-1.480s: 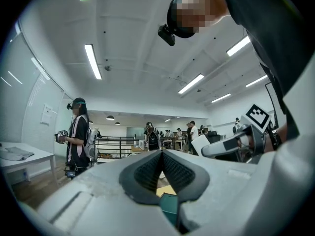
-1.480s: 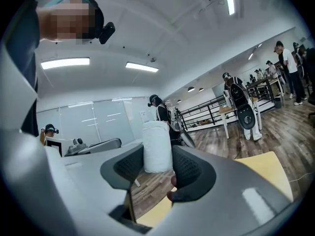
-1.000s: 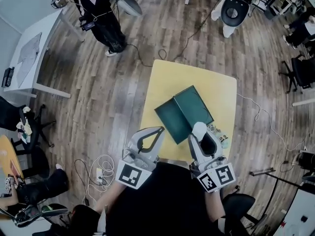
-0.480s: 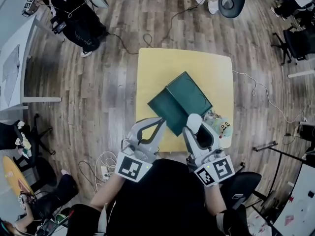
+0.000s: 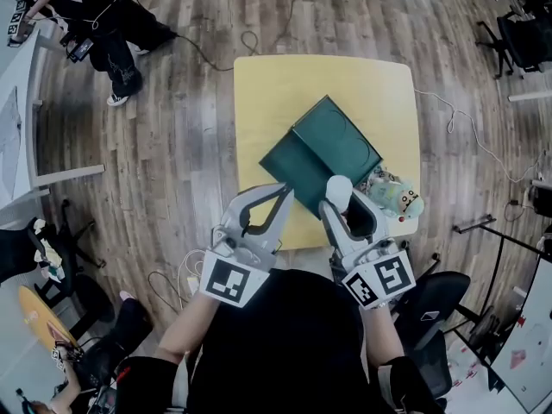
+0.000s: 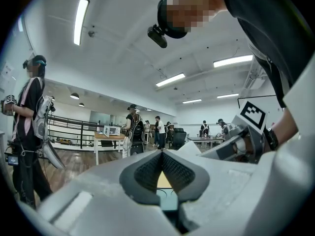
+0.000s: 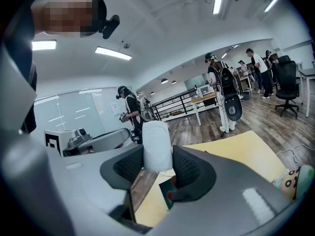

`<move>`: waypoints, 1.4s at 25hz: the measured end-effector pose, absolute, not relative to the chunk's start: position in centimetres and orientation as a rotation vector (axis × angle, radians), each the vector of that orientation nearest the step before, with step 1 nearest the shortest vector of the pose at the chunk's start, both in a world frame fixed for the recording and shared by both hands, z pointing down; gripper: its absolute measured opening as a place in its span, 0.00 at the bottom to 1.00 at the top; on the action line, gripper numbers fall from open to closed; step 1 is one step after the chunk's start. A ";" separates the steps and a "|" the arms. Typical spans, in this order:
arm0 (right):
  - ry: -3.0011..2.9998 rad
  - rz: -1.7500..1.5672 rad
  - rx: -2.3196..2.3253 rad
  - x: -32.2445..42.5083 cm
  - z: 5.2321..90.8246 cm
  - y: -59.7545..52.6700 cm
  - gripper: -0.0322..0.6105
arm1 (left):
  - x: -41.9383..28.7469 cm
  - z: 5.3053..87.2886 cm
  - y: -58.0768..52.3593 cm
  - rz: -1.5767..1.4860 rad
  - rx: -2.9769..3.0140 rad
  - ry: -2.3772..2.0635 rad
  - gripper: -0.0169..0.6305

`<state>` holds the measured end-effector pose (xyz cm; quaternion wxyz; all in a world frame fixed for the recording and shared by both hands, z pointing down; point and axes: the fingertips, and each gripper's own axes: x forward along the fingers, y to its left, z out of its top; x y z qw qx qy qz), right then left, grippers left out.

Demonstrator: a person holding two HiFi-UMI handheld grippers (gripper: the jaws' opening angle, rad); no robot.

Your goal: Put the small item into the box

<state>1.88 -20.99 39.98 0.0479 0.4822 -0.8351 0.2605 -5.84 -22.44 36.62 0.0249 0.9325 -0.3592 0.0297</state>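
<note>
In the lower centre of the frame, the right tongs (image 5: 338, 198) are clamped on the small item (image 5: 338, 188) near the open box (image 5: 328, 149), and the left tongs (image 5: 284, 191) are together and empty; the carrying step seems in hand, and next the item should go over the box.

Your head camera looks steeply down from above onto the yellow table (image 5: 328, 80), with the left gripper (image 5: 274, 195) and right gripper (image 5: 341, 198) at the near edge of its frame and floor all round. Each gripper camera sits close behind its own jaws, which fill the lower half of its frame. The left gripper view faces about level across the room (only a sliver of table shows past the jaws). The right gripper view tips slightly down over the table top, the small white item (image 7: 156, 144) at mid-frame. All three share the table, and each gripper view catches the other gripper at its edge.
</note>
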 end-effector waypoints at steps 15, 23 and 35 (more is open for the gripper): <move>-2.376 1.004 1.523 0.7 48.1 -20.1 0.34 | -7.0 40.1 -22.8 0.140 2.901 -0.997 0.03; -2.305 1.038 1.525 1.2 51.9 -20.0 0.34 | -7.4 41.7 -22.7 0.163 2.881 -0.990 0.03; -2.223 1.092 1.385 0.7 57.8 -20.6 0.34 | -7.0 43.5 -22.6 0.194 2.866 -0.983 0.03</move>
